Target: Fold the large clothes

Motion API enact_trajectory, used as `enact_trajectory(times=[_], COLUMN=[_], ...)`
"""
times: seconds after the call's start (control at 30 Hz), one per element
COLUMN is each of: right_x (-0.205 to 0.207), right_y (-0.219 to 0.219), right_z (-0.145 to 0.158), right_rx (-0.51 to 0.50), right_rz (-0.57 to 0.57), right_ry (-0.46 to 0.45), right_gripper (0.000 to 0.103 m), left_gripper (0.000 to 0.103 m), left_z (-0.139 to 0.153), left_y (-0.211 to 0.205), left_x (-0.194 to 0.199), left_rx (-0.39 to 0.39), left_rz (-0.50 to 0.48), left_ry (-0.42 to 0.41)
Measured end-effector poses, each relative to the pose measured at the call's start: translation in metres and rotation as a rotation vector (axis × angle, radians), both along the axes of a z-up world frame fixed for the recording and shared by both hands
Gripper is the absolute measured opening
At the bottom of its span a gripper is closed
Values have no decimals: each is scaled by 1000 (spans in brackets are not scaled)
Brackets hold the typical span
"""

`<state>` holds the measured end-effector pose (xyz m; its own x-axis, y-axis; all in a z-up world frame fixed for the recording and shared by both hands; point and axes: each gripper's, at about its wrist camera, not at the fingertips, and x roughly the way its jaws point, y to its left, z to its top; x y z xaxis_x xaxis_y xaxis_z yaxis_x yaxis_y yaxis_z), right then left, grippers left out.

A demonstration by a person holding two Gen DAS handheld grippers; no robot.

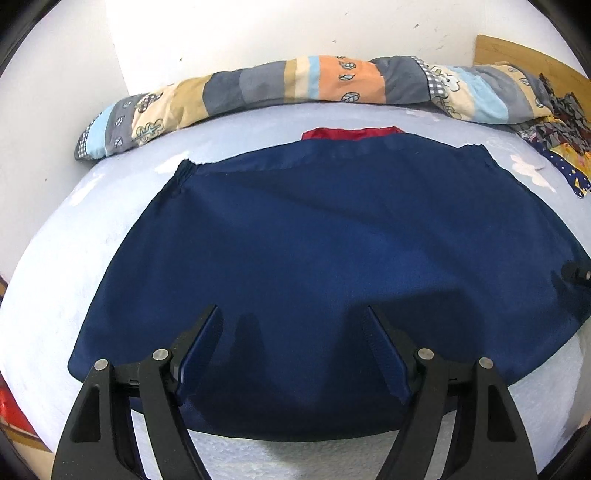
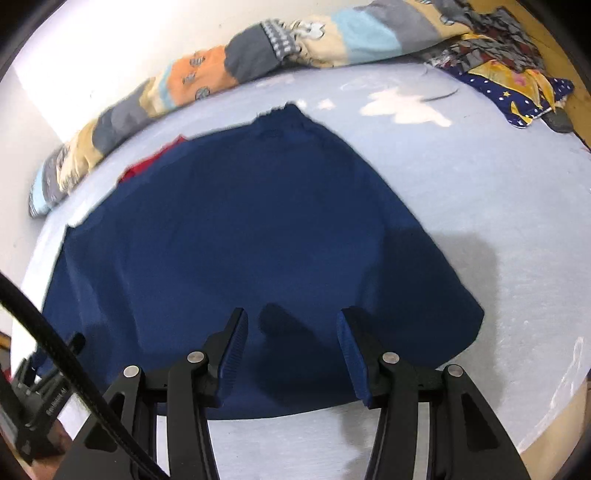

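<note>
My left gripper (image 1: 291,314) has its jaws spread wide with nothing pinched between them, over the near hem of the navy garment (image 1: 325,251). My right gripper (image 2: 291,317) also stands apart and empty, above the same hem nearer its right corner. The garment lies flat on the pale blue sheet (image 2: 480,206), a red piece (image 1: 349,133) showing past its far edge. A patchwork quilt (image 1: 258,88) is bunched along the wall (image 1: 240,33) beyond.
</note>
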<state>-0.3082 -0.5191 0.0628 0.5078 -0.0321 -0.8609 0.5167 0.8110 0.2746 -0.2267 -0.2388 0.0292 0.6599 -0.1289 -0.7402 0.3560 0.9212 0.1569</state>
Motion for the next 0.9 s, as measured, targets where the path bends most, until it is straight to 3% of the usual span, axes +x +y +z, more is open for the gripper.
enact_trajectory(times=[0.13, 0.33, 0.9], right_x=[6, 18, -4], right_y=[16, 37, -16], right_z=[9, -3, -10], right_rx=[-3, 16, 45], right_rz=[83, 178, -44], right_ry=[-47, -16, 24], right_gripper=[55, 55, 56], left_gripper=[77, 77, 77], left_z=[1, 1, 4], left_y=[-4, -3, 2], left_x=[-3, -4, -5], left_rx=[21, 43, 38], left_rz=[-15, -26, -10], left_ry=[-21, -35, -56])
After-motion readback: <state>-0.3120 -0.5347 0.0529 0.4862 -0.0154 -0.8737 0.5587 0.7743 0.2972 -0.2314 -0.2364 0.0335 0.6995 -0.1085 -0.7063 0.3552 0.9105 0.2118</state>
